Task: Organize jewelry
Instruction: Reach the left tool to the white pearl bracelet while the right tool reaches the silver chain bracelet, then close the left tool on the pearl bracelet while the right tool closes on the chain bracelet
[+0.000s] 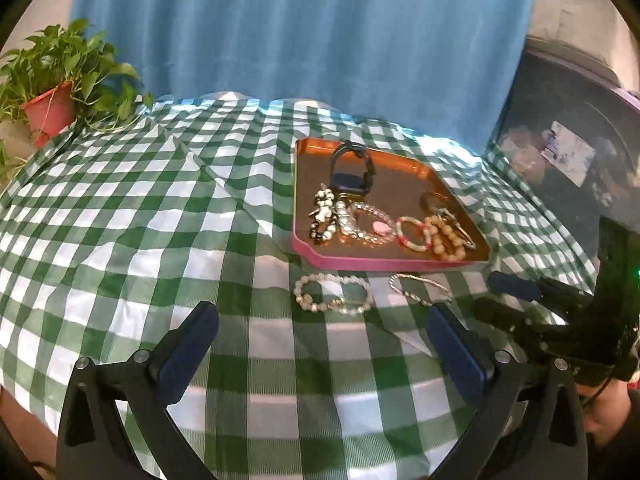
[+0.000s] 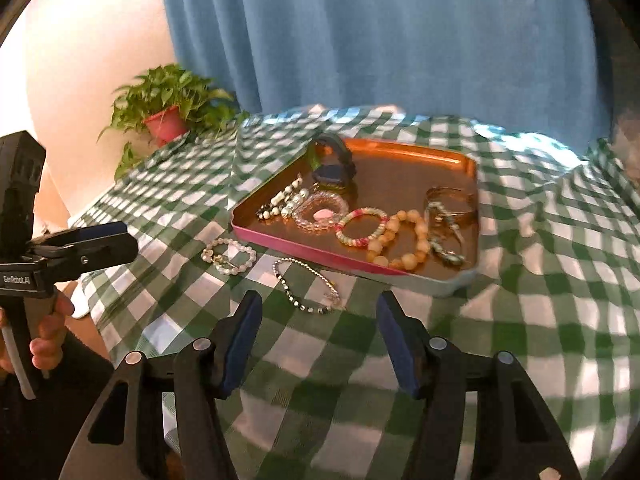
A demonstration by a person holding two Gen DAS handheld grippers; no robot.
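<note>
Two bracelets outside the tray, both flat on the green-and-white checked cloth (image 1: 120, 216) just in front of the tray's near rim. Pearl-bead bracelet (image 1: 333, 293) to the left; silver bead bracelet (image 1: 420, 289) just beside it on the right, not touching.

Relative to left gripper (image 1: 322, 330): pearl-bead bracelet directly ahead of the gap between the fingers, near but clear of both pads. Left gripper spread wide, nothing between the fingers, above the cloth.

Relative to right gripper (image 2: 319, 330): silver bead bracelet (image 2: 306, 286) directly ahead of the finger gap, close to the tips, no contact seen. Pearl-bead bracelet (image 2: 229, 255) further left, beyond the left fingertip. Right gripper spread open, holding nothing. Same gripper visible at the right edge of the left wrist view, fingers apart.

Pink-sided tray (image 1: 384, 261) with copper-coloured floor, lying flat on the cloth beyond the two loose bracelets. Contents along the near side, left to right: black-and-white bead bracelet (image 1: 323, 216), clear bead bracelet with pink charm (image 1: 370, 224), pink-and-green bead bracelet (image 1: 414, 234), peach bead bracelet (image 1: 446, 238), metal bangles at the right (image 2: 452, 204). Dark watch (image 1: 352, 176) standing on its strap toward the far left of the tray.

Potted plant (image 1: 52, 108) in a red pot at the far left corner of the cloth. Blue curtain (image 1: 304, 32) behind.
</note>
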